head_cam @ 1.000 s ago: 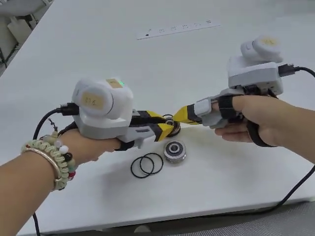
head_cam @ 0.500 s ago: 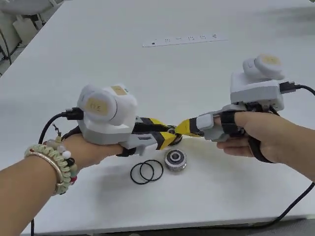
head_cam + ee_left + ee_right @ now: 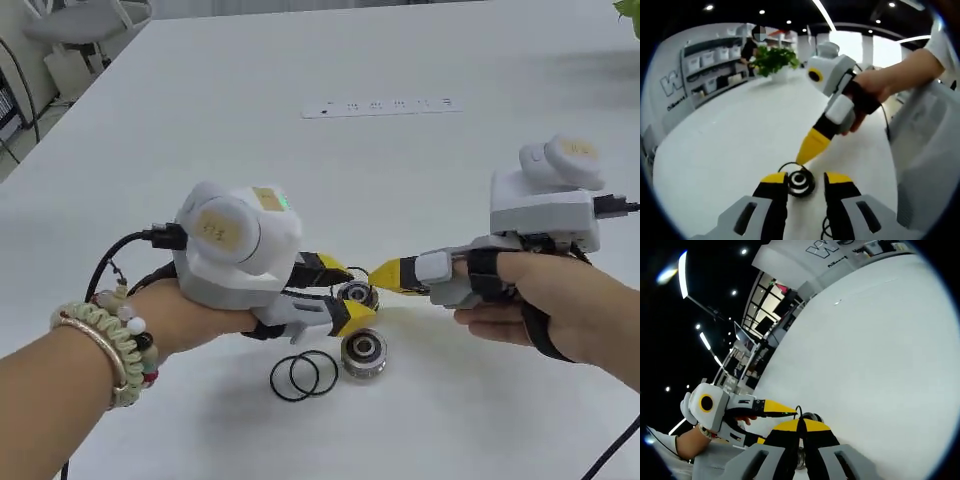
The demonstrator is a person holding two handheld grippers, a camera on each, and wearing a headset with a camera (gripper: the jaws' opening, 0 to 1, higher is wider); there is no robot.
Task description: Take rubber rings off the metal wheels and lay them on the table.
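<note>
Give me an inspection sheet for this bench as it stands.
Surface: white table, matte.
Job's things: first wheel between the jaws of the left claw; second wheel and two loose rings lying on the table nearer the person.
Clutter: power strip far across the table.
Grippers: left claw open, jaws either side of the first wheel; right claw shut on a pinched ring at that wheel.
Cables: black cable from the left claw's body; second cable at the near right.
Surroundings: potted plant, shelves of bins.
</note>
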